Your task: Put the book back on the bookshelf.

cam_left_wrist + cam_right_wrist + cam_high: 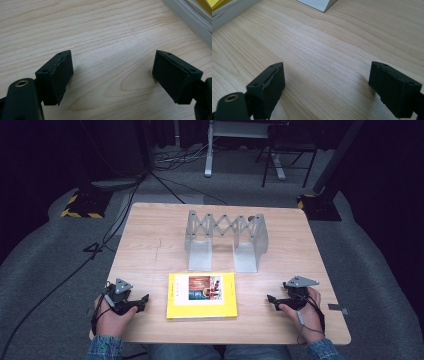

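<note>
So both grippers are sitting open, fingers (pixel 56 75) empty, yellow book (pixel 202 295) lying between them on the tabletop (pixel 150 245). Looks stiff, lightish; I'm guessing its edges are best.

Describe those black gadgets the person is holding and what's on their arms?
Each hand holds a black two-jaw gripper: the left gripper and right gripper. Each carries a grey three-cornered plate on top and ends in blocky black pads with small screw holes. A thin cable trails from each. The sleeves are blue denim.
</note>
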### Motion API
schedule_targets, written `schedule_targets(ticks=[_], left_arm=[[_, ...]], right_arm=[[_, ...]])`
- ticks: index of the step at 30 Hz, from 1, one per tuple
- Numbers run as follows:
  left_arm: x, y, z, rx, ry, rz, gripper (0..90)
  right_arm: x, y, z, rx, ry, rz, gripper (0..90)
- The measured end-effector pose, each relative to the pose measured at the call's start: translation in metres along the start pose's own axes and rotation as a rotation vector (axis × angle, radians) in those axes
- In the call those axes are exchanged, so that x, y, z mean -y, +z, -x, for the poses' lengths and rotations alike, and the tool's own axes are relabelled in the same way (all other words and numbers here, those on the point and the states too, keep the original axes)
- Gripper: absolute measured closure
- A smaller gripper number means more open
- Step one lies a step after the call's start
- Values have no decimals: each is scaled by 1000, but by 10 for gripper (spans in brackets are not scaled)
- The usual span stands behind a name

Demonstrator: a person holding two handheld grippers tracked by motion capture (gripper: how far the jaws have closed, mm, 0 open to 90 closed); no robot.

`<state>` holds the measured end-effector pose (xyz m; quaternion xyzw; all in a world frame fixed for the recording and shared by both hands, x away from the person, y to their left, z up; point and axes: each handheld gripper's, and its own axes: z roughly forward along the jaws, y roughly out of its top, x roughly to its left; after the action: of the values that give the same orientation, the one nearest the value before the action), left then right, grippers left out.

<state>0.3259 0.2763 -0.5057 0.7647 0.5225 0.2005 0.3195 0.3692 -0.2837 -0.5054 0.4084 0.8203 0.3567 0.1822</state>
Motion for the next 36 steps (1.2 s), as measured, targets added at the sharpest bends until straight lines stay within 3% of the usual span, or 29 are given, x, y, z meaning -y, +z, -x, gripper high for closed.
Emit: schedule_targets(ticks=[9,11,20,29,36], left_arm=[[0,-2,4,-4,-10,-7,225],[-2,-5,5,23,-30,-13,262],[-20,-23,24,88,-62,29,277],[-34,-29,51,147,-8,52,277],[-36,-27,60,173,-18,75,269]], right_arm=[[0,0,0,-1,-2,1,146],[0,0,0,-1,-2,2,147],[0,0,-1,-2,-3,4,155],[0,0,-1,-2,-2,4,156],[0,0,-1,-2,-1,4,157]])
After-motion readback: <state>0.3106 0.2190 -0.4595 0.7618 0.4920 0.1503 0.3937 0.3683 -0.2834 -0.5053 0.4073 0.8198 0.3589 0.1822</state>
